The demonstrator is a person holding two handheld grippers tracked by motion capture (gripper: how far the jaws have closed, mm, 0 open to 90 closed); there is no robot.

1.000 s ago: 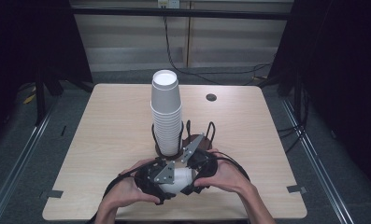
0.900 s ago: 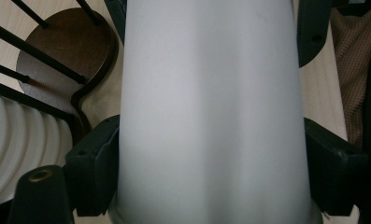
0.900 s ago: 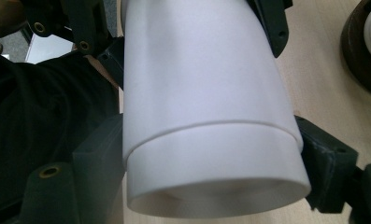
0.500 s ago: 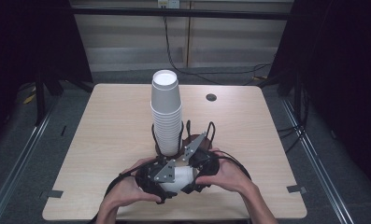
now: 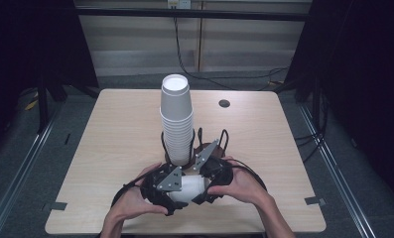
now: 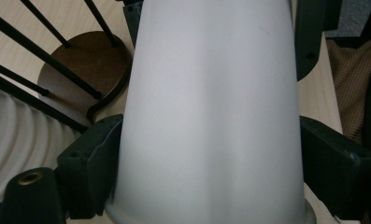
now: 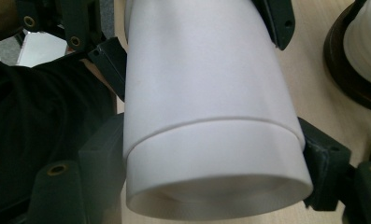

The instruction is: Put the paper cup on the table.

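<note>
A tall stack of white paper cups (image 5: 176, 119) stands in a dark wire cup holder (image 5: 194, 145) with a round brown base, just below the centre of the high view on the light wooden counter (image 5: 110, 148). The topmost cup is upright and open at the top; nothing shows inside it.

In the lower centre of the high view, just in front of the holder, the two hands meet around a pair of nested white cups (image 5: 187, 187) lying on their side above the counter. The left gripper (image 5: 161, 191) and the right gripper (image 5: 208, 177) come at them from opposite sides, each closed on the cups. In the left gripper view the black jaws press both flanks of the smooth tapering wall (image 6: 211, 112), and the holder's brown base (image 6: 82, 63) and thin black wires sit in the upper left, with the ribbed rims of the stack (image 6: 15, 135) at the left edge. In the right gripper view the jaws clamp the outer cup (image 7: 216, 158) near its rim, an inner cup stands out beyond it toward the top of the frame, and the holder base shows in the upper right.

A small dark round hole (image 5: 224, 103) lies in the counter at the upper right, well apart from the hands. The holder stands close behind the grippers.

The cups are plain matt white, unmarked and undented.
</note>
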